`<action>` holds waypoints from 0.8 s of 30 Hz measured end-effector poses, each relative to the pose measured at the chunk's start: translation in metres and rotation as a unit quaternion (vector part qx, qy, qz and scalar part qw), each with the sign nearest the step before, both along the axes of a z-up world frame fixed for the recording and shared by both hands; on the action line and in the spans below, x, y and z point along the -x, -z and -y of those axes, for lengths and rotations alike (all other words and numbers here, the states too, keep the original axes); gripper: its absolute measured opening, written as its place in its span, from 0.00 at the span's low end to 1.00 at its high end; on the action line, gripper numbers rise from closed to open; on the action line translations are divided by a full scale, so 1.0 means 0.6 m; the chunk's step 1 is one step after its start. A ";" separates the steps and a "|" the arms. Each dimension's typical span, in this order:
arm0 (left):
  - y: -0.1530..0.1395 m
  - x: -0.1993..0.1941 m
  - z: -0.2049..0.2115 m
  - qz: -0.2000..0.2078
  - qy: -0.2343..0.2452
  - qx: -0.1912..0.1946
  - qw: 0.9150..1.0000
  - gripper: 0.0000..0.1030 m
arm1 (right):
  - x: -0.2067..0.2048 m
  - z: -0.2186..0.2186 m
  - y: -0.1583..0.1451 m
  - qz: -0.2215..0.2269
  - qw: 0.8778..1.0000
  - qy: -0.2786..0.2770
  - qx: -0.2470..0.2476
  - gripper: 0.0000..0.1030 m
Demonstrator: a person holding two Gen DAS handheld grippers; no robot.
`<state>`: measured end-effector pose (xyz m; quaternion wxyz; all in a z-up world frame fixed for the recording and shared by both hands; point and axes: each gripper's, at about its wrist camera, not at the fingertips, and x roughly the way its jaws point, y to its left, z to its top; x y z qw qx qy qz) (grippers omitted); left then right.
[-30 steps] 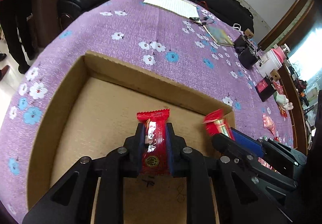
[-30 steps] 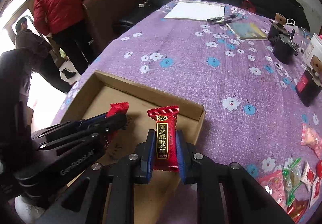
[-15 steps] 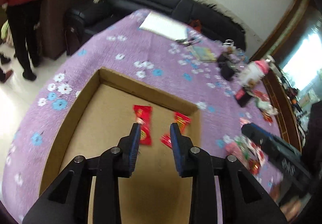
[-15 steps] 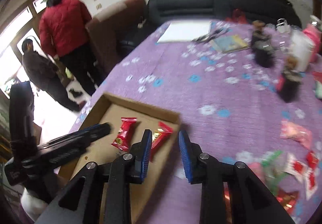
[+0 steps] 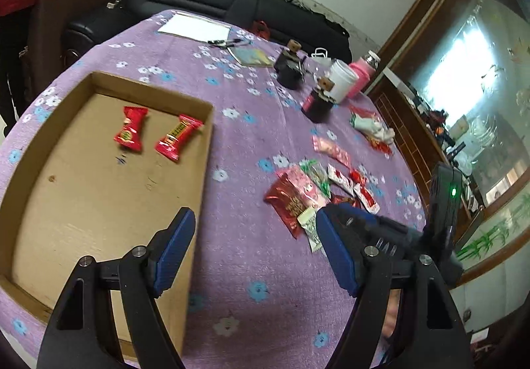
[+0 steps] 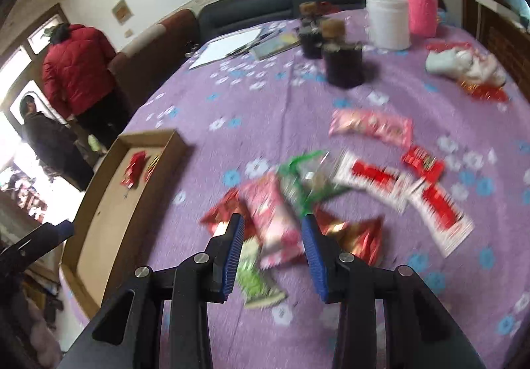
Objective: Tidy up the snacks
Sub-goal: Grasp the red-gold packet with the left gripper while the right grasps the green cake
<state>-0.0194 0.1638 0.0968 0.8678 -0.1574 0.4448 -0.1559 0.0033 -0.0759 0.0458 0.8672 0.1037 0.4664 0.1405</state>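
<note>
1. Left wrist view: the left gripper [image 5: 255, 251] is hanging over the purple flowered tablecloth [image 5: 232, 94] with its blue-padded jaws spread wide and nothing between them; one pad is sitting above the right wall of the cardboard tray, the other near the loose snack pile.
2. Cardboard tray [image 5: 20, 167]: a shallow brown box lying on the left part of the table, holding two wrapped snacks near its far end.
3. Red snack, left [image 5: 130, 132]: a glossy red wrapper with crimped ends and a round gold emblem, lying flat on the tray floor.
4. Red snack, right [image 5: 178, 136]: a matching red wrapper with a dark gold-lettered strip along its middle, lying tilted just beside the first and close to the tray's right wall, the two not touching.
5. Snack pile [image 5: 318, 183]: loose packets lying on the cloth well to the right of the tray, overlapping one another; pink, dark red foil, clear with green trim, and white with red blocks.
6. Right wrist view: the right gripper [image 6: 271, 253] is hovering low over the same pile with its jaws parted, framing a pink packet [image 6: 273, 220]; whether the pads are touching it cannot be told, as the frame is blurred.
7. White-and-red packets [image 6: 384, 183] are lying to the right of the pink one, and a green-trimmed clear packet [image 6: 304, 180] is lying between them.
8. White tub [image 6: 387, 19], pink bottle [image 6: 420, 11] and dark jars [image 6: 343, 66] are standing at the table's far side.
</note>
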 end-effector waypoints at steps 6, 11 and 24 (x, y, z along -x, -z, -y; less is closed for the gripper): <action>0.018 -0.018 0.042 -0.017 0.010 -0.008 1.000 0.73 | 0.022 -0.045 0.046 0.001 0.998 -0.054 0.040 0.38; 0.040 -0.039 0.079 -0.038 0.021 -0.007 0.999 0.73 | 0.022 -0.036 0.056 0.011 0.998 -0.046 0.042 0.25; 0.143 -0.095 0.188 -0.047 0.008 -0.118 0.992 0.66 | 0.074 0.074 0.057 0.019 0.999 0.019 0.018 0.22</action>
